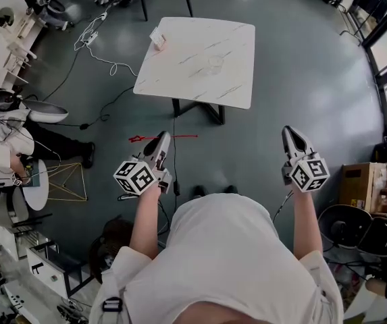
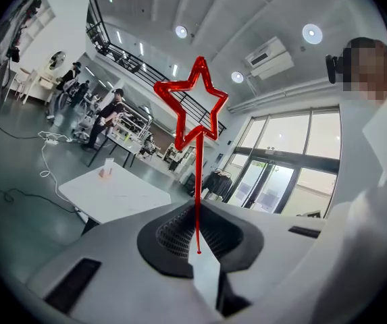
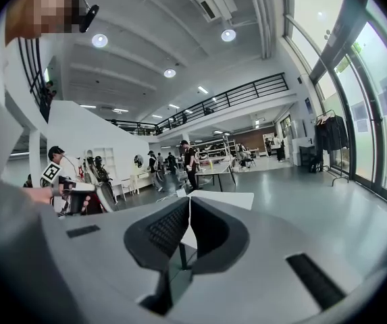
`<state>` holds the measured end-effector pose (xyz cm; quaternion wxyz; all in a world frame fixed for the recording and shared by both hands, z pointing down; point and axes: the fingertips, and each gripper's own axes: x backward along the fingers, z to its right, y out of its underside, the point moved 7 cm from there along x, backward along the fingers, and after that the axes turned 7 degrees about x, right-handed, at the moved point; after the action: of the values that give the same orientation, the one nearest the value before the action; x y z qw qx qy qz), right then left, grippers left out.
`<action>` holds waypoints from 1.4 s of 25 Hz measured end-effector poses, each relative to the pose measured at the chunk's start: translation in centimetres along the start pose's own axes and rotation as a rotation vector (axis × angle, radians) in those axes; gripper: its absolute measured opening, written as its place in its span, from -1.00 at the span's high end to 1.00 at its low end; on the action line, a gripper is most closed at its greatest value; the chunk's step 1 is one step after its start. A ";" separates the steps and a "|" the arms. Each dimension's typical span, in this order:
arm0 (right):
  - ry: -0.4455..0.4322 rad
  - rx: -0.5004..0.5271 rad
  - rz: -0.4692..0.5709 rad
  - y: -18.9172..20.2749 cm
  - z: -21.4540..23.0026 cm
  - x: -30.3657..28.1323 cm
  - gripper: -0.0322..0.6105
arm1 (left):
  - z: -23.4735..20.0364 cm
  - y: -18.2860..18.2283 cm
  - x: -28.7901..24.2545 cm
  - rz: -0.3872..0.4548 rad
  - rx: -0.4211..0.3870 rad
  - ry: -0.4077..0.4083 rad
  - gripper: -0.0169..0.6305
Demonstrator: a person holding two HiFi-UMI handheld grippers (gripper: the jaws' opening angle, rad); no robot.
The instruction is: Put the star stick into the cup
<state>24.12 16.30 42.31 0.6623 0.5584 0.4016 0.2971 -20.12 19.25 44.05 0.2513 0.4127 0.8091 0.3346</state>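
My left gripper [image 1: 161, 139] is shut on the thin red star stick [image 1: 183, 137], which lies crosswise over the floor in the head view. In the left gripper view the stick rises from between the closed jaws [image 2: 197, 214] to its open star head [image 2: 192, 106]. The clear cup [image 1: 215, 62] stands near the middle of the white marble table [image 1: 193, 100], well ahead of both grippers. My right gripper [image 1: 289, 133] hangs at the right, its jaws [image 3: 189, 208] shut with nothing between them. Both grippers are held in front of the person's body, short of the table.
A small box [image 1: 158, 38] sits at the table's far left corner. Cables [image 1: 95, 52] trail on the grey floor to the left. A seated person [image 1: 4, 140] and a wire stool [image 1: 65, 181] are at the left; a cardboard box [image 1: 367, 184] is at the right.
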 end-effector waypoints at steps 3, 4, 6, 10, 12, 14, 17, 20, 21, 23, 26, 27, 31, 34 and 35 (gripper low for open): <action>0.000 -0.001 -0.007 0.3 -1.0 -0.3 0.82 | -0.8 -0.4 0.4 -0.008 0.001 0.006 0.88; 0.000 0.000 -0.009 0.4 -1.4 -0.5 0.82 | -1.1 -0.6 0.6 -0.011 0.000 0.009 0.88; 0.001 0.002 -0.013 0.5 -2.2 -0.9 0.82 | -1.6 -1.0 0.9 -0.018 -0.002 0.018 0.88; -0.001 0.013 -0.014 0.3 -4.3 -1.9 0.82 | -3.0 -2.0 1.8 -0.038 -0.019 0.030 0.88; 0.002 0.019 -0.015 0.3 -5.5 -2.3 0.82 | -3.7 -2.5 2.3 -0.043 -0.022 0.037 0.88; 0.007 0.019 -0.015 0.4 -6.2 -2.6 0.82 | -4.3 -2.9 2.7 -0.049 -0.023 0.043 0.88; 0.012 0.011 -0.020 0.5 -6.7 -2.9 0.82 | -4.9 -3.2 2.8 -0.054 -0.023 0.045 0.88; 0.007 0.012 -0.039 0.8 -7.1 -3.0 0.82 | -5.3 -3.5 3.1 -0.047 -0.015 0.043 0.88; 0.007 0.012 -0.043 0.7 -7.2 -3.0 0.82 | -5.4 -3.5 3.1 -0.044 -0.012 0.042 0.88; 0.007 0.010 -0.046 0.6 -7.1 -3.3 0.82 | -5.7 -3.6 2.9 -0.040 -0.004 0.038 0.88; -0.002 0.010 -0.054 0.6 -6.7 -4.3 0.82 | -6.3 -3.6 2.1 -0.043 0.004 0.028 0.88; -0.006 0.011 -0.057 0.7 -6.4 -4.7 0.82 | -6.5 -3.6 1.8 -0.043 0.005 0.025 0.88; -0.022 0.005 -0.061 0.9 -4.9 -6.9 0.82 | -6.9 -4.0 0.1 -0.038 0.014 0.013 0.88; -0.040 -0.001 -0.063 0.7 -3.6 -9.0 0.82 | -7.2 -4.3 -1.4 -0.037 0.020 0.002 0.88; -0.048 -0.001 -0.062 0.6 -3.2 -9.8 0.82 | -7.4 -4.4 -2.0 -0.038 0.019 -0.002 0.88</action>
<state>16.51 9.78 44.69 0.6810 0.5524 0.4023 0.2632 -26.34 13.20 45.78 0.2545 0.4001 0.8196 0.3216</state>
